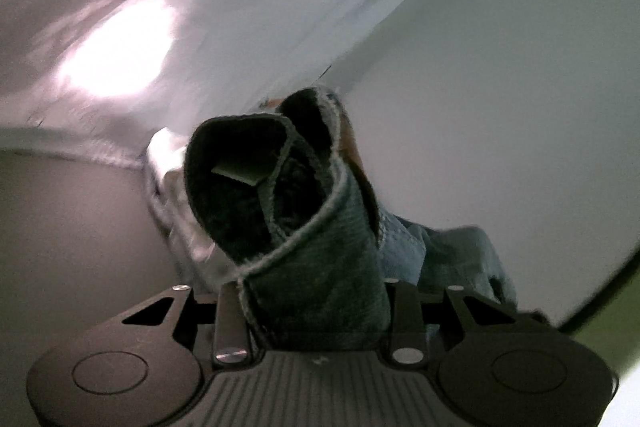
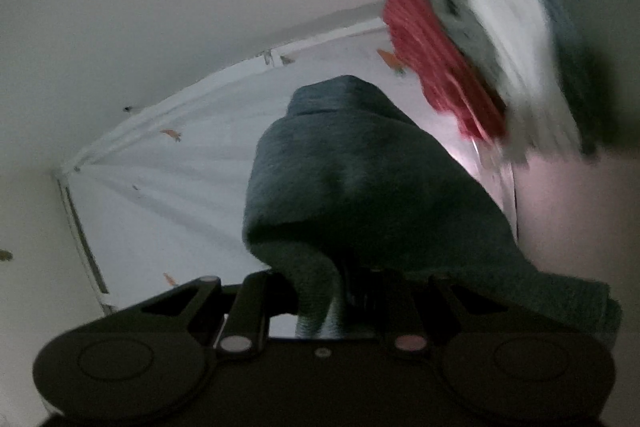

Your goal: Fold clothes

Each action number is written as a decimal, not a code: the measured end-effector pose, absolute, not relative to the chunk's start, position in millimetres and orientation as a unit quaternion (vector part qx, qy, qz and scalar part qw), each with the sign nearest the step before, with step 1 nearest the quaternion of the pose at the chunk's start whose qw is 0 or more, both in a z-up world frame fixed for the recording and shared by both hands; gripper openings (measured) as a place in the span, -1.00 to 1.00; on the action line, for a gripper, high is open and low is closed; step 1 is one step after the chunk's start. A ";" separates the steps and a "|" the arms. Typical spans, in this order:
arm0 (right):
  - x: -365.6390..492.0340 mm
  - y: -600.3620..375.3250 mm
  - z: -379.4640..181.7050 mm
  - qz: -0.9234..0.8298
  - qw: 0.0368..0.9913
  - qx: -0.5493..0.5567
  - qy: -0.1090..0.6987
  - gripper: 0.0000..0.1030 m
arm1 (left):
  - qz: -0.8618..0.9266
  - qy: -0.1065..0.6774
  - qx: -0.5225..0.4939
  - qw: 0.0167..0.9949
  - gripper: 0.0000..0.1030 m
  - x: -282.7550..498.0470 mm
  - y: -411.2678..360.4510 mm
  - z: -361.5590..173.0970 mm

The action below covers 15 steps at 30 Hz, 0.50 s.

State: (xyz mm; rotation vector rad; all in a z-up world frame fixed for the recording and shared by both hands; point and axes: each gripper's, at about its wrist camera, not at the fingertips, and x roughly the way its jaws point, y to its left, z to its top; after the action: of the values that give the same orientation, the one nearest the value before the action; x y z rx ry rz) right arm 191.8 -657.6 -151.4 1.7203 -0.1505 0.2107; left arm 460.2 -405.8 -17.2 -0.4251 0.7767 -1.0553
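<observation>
My left claw [image 1: 316, 291] is clamped on a bunched fold of the dark teal garment [image 1: 280, 195], which rises straight out from between its fingers and curls open ahead of the camera, with pale blue denim [image 1: 444, 251] just to its right. My right claw [image 2: 340, 291] grips another part of the same cloth, which drapes over its fingers and hides them. Beyond hangs a white sheet [image 2: 180, 187], and blurred red and white clothes [image 2: 460, 39] sit upper right.

Dark green cloth [image 2: 360, 187] fills the space just ahead of both grippers. A blurred clothes pile [image 2: 480, 39] crowds the upper right; the white sheet [image 2: 180, 195] lies open to the left.
</observation>
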 end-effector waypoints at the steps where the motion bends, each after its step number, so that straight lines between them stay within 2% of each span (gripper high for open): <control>1: 205.4 -679.9 -140.7 0.092 0.668 0.736 -0.058 -0.64 | -0.485 0.355 -0.195 0.775 -0.30 468.4 -420.8 -15.1; 5: 258.5 -746.1 -100.4 0.101 0.745 0.658 -0.039 -0.65 | -0.480 0.346 -0.197 0.781 -0.30 506.6 -475.1 -18.0; 10: 336.6 -801.8 -52.6 0.063 0.854 0.516 0.023 -0.69 | -0.465 0.335 -0.202 0.794 -0.30 543.5 -534.0 -36.1; 13: 384.0 -805.2 -28.2 -0.011 0.934 0.346 0.092 -0.69 | -0.431 0.335 -0.180 0.818 -0.25 559.7 -560.6 -59.0; 15: 418.6 -796.8 -22.6 -0.092 0.964 0.199 0.151 -0.57 | -0.395 0.357 -0.157 0.832 -0.23 570.1 -569.6 -76.1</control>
State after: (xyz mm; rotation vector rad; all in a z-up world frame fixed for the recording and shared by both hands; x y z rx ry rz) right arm 418.6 -796.8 -22.6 0.4034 0.3053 -0.1867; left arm 570.1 -569.6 -76.1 -0.3333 0.7562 -0.8379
